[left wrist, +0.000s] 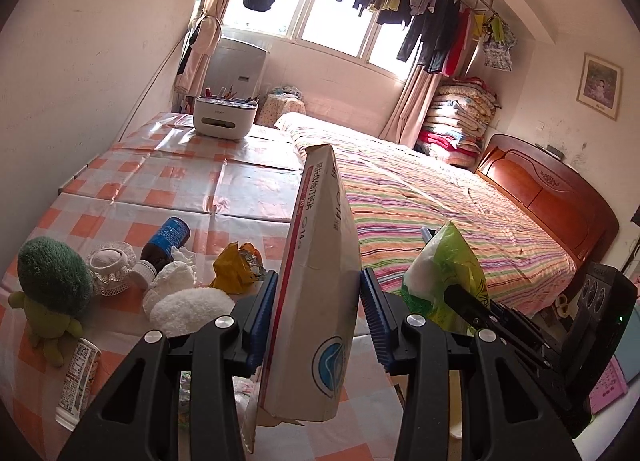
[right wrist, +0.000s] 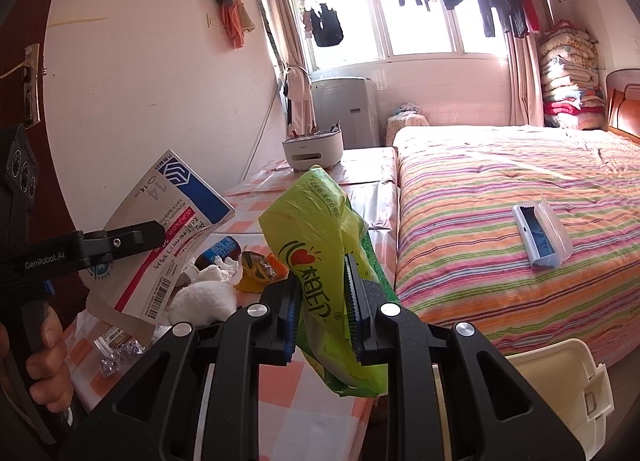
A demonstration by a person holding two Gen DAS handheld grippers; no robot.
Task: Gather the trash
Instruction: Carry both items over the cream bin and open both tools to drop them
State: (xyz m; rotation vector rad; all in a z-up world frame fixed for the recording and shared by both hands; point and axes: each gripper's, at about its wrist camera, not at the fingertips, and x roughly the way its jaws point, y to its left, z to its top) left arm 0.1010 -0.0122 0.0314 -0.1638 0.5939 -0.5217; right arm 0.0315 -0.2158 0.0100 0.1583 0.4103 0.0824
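Note:
My left gripper (left wrist: pixel 318 289) is shut on a flat white medicine box (left wrist: pixel 316 285) with red and blue print, held edge-up above the checked table (left wrist: pixel 132 197). The box also shows in the right wrist view (right wrist: pixel 168 229), at the left. My right gripper (right wrist: pixel 322 281) is shut on a crumpled green plastic bag (right wrist: pixel 320 245), held above the table's right edge; the bag shows in the left wrist view (left wrist: pixel 444 273). On the table lie a yellow wrapper (left wrist: pixel 236 269), crumpled white tissue (left wrist: pixel 176 273) and a brown bottle with blue label (left wrist: pixel 164 241).
A green plush toy (left wrist: pixel 52 289), a white fluffy toy (left wrist: pixel 188 305) and a printed tube (left wrist: pixel 78 377) lie on the table. A white organizer box (left wrist: pixel 224 115) stands at its far end. A striped bed (right wrist: pixel 500 189) lies right, with a blue-white case (right wrist: pixel 540 233). A cream bin (right wrist: pixel 560 377) stands below.

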